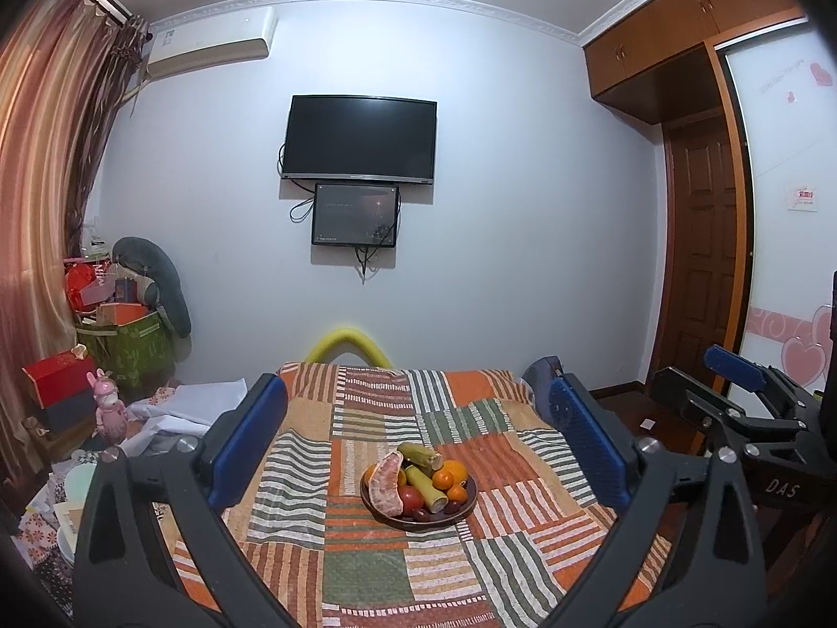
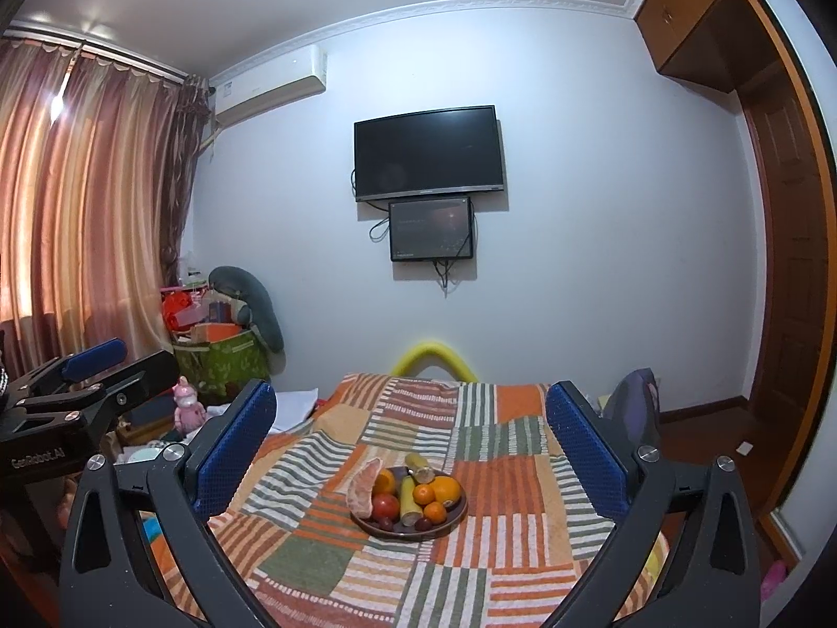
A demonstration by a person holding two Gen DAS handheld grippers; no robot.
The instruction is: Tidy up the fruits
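Note:
A dark round plate (image 1: 468,507) (image 2: 459,515) sits on the striped patchwork cloth (image 1: 366,565) (image 2: 502,565). It holds a peeled pomelo wedge (image 1: 385,481) (image 2: 363,494), oranges (image 1: 452,471) (image 2: 444,489), a red tomato (image 1: 410,498) (image 2: 385,506), two green-yellow stalk pieces (image 1: 426,486) (image 2: 409,497) and dark grapes. My left gripper (image 1: 418,439) is open and empty, held above and short of the plate. My right gripper (image 2: 413,434) is open and empty at a like distance. Each gripper shows in the other's view, the right one (image 1: 732,366) and the left one (image 2: 99,356).
The cloth covers a bed-like surface ending at a yellow foam arch (image 1: 348,348). Boxes, bags and a pink rabbit figure (image 1: 110,408) crowd the floor at left under curtains. A TV (image 1: 361,138) hangs on the far wall. A wooden door and wardrobe (image 1: 706,261) stand at right.

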